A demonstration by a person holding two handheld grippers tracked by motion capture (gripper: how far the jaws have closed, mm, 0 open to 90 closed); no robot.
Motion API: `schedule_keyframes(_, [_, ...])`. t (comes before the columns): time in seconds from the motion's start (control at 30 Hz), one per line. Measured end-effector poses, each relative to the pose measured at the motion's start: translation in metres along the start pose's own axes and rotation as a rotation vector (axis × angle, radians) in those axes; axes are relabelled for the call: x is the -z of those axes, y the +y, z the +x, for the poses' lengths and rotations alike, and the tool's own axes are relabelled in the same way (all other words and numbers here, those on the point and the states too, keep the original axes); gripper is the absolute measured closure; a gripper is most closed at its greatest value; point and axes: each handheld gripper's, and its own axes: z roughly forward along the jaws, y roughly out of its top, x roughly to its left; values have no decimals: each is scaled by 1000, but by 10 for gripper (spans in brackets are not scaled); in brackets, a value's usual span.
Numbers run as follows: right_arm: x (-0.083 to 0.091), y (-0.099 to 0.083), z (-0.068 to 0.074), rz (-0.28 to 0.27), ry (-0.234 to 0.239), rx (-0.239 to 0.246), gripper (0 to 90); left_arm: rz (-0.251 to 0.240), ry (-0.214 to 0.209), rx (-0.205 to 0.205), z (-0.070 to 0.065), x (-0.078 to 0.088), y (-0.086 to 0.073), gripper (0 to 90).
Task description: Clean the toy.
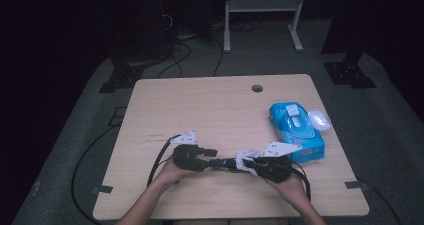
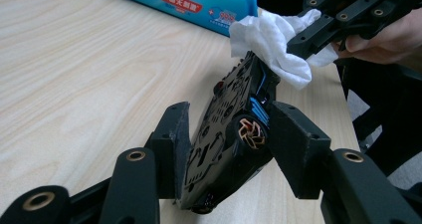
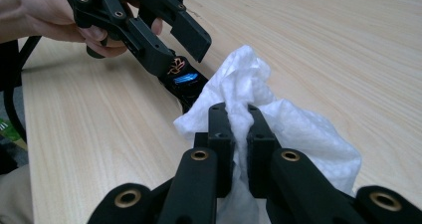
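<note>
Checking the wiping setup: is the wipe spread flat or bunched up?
Bunched: the wipe is crumpled, pinched in the right gripper against the toy car.

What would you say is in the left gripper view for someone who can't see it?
A black toy car sits between the left tool jaws, underside showing. A white wipe held by the right tool touches its far end. A blue wipe pack lies on the wooden table behind.
</note>
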Motion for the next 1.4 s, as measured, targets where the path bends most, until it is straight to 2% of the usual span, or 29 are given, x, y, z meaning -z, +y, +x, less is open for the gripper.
schedule_keyframes(0.3, [3,-4,5,3,12,1,847,25,-2,-19,-4,-1,-1,465])
schedule_keyframes(0.37, [3,-4,7,7,17,3,846,42,11,-31,-5,-1,-2,463])
schedule_keyframes(0.5, [-3,-11,10,61,12,22,845,65,22,-38,-6,-4,-7,459])
schedule_keyframes(0.53, [-5,-14,9,70,12,12,845,66,21,-43,-6,-4,-7,459])
schedule_keyframes(0.7, [-8,-20,6,94,13,-2,845,93,37,-82,-9,-6,-8,420])
schedule_keyframes(0.9, [-5,-19,6,85,19,-6,844,83,61,-125,-13,-6,-8,366])
schedule_keyframes(1.1, [5,-6,4,26,13,-16,843,96,109,-165,-13,-6,-10,257])
schedule_keyframes(1.23, [7,9,-1,-1,-12,-6,844,117,127,-166,-11,-10,-12,198])
schedule_keyframes(1.3, [4,16,-5,8,-24,-9,843,127,130,-167,-9,-12,-13,188])
schedule_keyframes(1.4, [-7,18,-13,61,-43,-14,843,145,143,-181,-8,-17,-13,173])
